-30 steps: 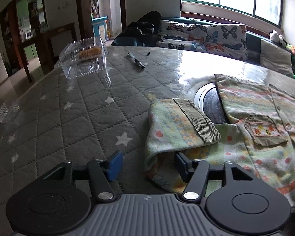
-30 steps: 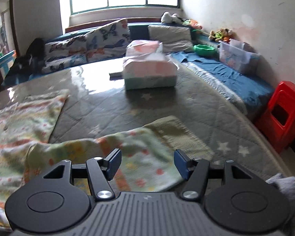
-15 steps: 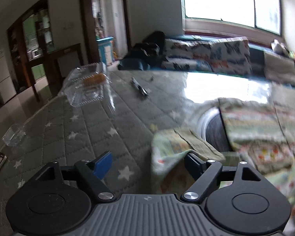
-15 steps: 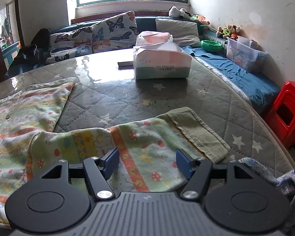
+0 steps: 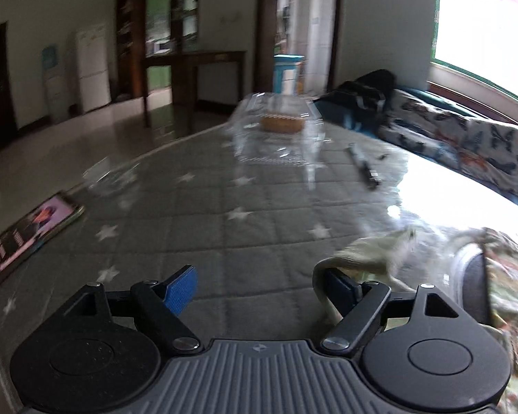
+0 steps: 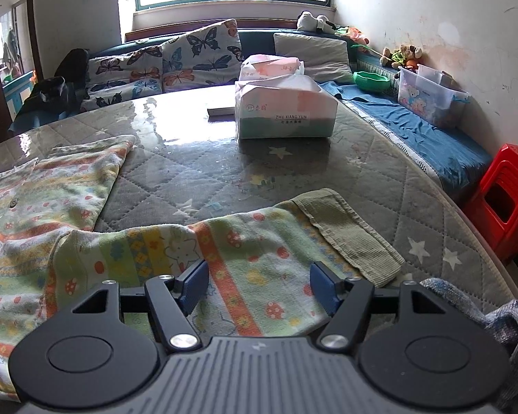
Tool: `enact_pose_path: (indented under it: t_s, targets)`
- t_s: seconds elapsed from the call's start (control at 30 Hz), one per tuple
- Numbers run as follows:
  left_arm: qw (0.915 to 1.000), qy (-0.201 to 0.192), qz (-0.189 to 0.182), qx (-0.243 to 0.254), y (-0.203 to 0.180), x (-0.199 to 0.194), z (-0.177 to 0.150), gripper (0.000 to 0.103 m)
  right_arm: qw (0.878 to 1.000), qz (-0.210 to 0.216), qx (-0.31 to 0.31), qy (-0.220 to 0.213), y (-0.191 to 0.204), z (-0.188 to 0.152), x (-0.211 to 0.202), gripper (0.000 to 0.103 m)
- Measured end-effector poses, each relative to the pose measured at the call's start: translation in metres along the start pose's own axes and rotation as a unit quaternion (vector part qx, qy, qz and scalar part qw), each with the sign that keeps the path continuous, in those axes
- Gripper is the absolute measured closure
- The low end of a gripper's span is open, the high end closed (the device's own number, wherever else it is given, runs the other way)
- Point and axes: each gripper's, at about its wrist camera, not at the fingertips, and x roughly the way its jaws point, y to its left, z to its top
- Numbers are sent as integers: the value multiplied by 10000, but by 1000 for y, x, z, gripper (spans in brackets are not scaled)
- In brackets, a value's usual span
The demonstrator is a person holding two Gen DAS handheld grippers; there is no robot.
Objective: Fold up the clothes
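Quilted, star-printed bench [image 6: 362,172] under a glossy clear cover. Patterned shirt [image 6: 51,186] spread flat on its left part, one sleeve [image 6: 245,241] stretched toward the right edge, ribbed cuff [image 6: 348,234] at its end. Tissue pack [image 6: 285,110] farther back. Right tongs [image 6: 259,283] released, poised over the sleeve. Left tongs [image 5: 260,288] released wide, blurred, over bare quilt with cloth draped at the right finger.

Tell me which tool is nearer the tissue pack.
Right. The right tool hovers over the patterned sleeve, facing the tissue pack across the table. The left tool shows no pack ahead.
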Motion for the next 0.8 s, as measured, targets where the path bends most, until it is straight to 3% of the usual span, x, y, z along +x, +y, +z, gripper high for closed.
enact_pose_path:
  t_s: [0.17,0.4,0.5,0.7,0.8]
  targets:
    - [9997,81,181,-114,11,5,-1,17,10000,-9,-11,3,1,0,1,36]
    - [9987,129,191,446,-6,12,-4,13,10000,-16,-8,4,1,0,1,35]
    - [9959,169,356,820,-17,23,-7,13,10000,-18,13,4,0,0,1,33]
    - [9936,185,629,916,-11,36,-3,0,10000,-6,65,11,-3,-1,1,28]
    - [9935,223,622,925,-5,35,-2,0,10000,0,48,10,-4,-1,1,27]
